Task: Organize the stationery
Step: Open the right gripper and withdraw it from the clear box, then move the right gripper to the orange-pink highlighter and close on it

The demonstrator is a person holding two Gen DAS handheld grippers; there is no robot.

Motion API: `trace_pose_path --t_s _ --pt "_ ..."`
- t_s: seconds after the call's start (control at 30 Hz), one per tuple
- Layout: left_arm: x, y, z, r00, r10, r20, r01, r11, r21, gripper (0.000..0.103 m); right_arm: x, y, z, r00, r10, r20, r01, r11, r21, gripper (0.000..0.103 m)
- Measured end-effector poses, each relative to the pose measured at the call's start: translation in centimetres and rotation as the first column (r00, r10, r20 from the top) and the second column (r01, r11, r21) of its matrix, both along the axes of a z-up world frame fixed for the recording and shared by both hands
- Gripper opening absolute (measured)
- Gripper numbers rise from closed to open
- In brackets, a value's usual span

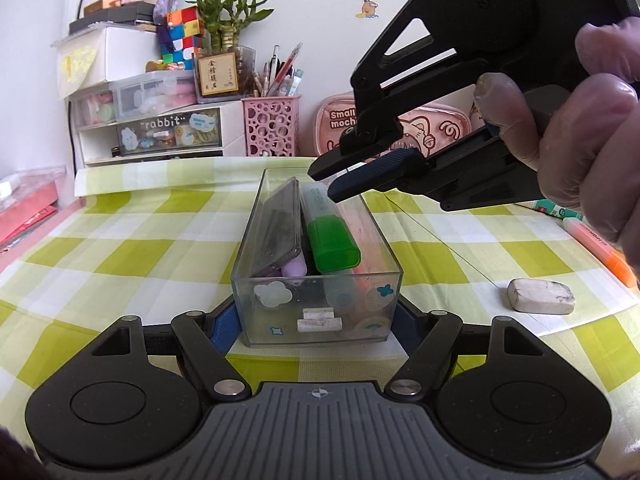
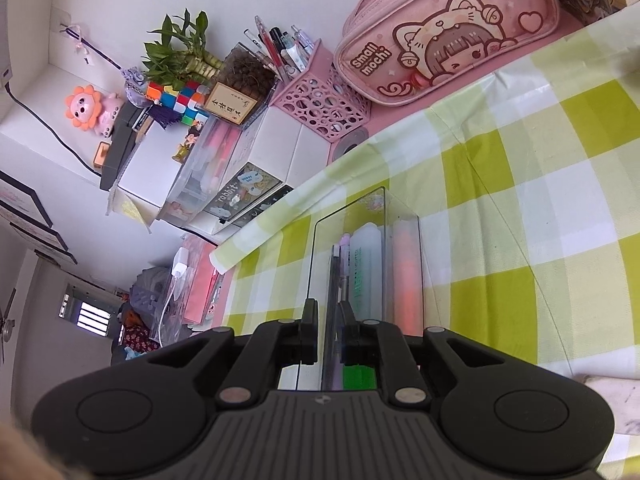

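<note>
A clear plastic box (image 1: 316, 312) stands on the checked tablecloth between my left gripper's (image 1: 316, 322) fingers, which press its near end on both sides. It holds a flat grey case (image 1: 280, 226), a green highlighter (image 1: 330, 236), a purple pen and a pink-orange marker. My right gripper (image 1: 340, 186) hovers over the box's far end with its jaws slightly apart and nothing in them. In the right wrist view the right gripper (image 2: 329, 336) straddles the grey case (image 2: 331, 308) inside the clear box (image 2: 348, 220) without clamping it.
A white eraser (image 1: 541, 295) and an orange highlighter (image 1: 600, 250) lie on the cloth at right. At the back stand a pink pen holder (image 1: 272, 126), a pink pencil case (image 1: 436, 124) and drawer units (image 1: 160, 128).
</note>
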State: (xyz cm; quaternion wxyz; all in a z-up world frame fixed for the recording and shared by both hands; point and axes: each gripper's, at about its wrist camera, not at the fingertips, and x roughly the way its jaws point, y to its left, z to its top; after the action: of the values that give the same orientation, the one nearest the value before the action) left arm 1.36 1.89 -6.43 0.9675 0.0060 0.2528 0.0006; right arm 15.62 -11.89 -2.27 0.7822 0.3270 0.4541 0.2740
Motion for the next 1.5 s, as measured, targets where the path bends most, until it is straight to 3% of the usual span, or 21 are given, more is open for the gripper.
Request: trace_pose_path --t_s 0.23,0.37,0.63,0.9,1.07,1.4,1.5 --pt "0.0 0.0 0.0 1.000 0.000 0.000 0.000 1.000 0.000 0.073 -0.6 -2.7 0.1 0.998 -0.056 0.029 0.057 0.998 -0.039 0.024" --pt "0.0 0.0 0.0 1.000 0.000 0.000 0.000 1.000 0.000 0.073 -1.5 -4.4 0.2 0.991 -0.105 0.081 0.114 0.988 -0.105 0.034" --pt "0.0 0.0 0.0 1.000 0.000 0.000 0.000 1.000 0.000 0.073 -2.7 -7.2 -0.2 0.982 -0.125 0.141 0.156 0.959 -0.237 0.040" --pt "0.0 0.0 0.0 1.000 0.000 0.000 0.000 1.000 0.000 0.073 -3.0 -11.8 1.0 0.963 -0.155 0.221 0.236 0.881 -0.409 0.051" --pt "0.0 0.0 0.0 1.000 0.000 0.000 0.000 1.000 0.000 0.074 -4.0 -14.2 0.8 0.950 -0.184 0.251 0.285 0.840 -0.463 0.058" --pt "0.1 0.0 0.0 1.000 0.000 0.000 0.000 1.000 0.002 0.074 -7.0 -15.2 -0.5 0.933 -0.176 0.314 0.335 0.745 -0.576 0.062" --pt "0.1 0.0 0.0 1.000 0.000 0.000 0.000 1.000 0.002 0.074 -7.3 -15.3 -1.2 0.935 -0.170 0.312 0.331 0.735 -0.591 0.063"
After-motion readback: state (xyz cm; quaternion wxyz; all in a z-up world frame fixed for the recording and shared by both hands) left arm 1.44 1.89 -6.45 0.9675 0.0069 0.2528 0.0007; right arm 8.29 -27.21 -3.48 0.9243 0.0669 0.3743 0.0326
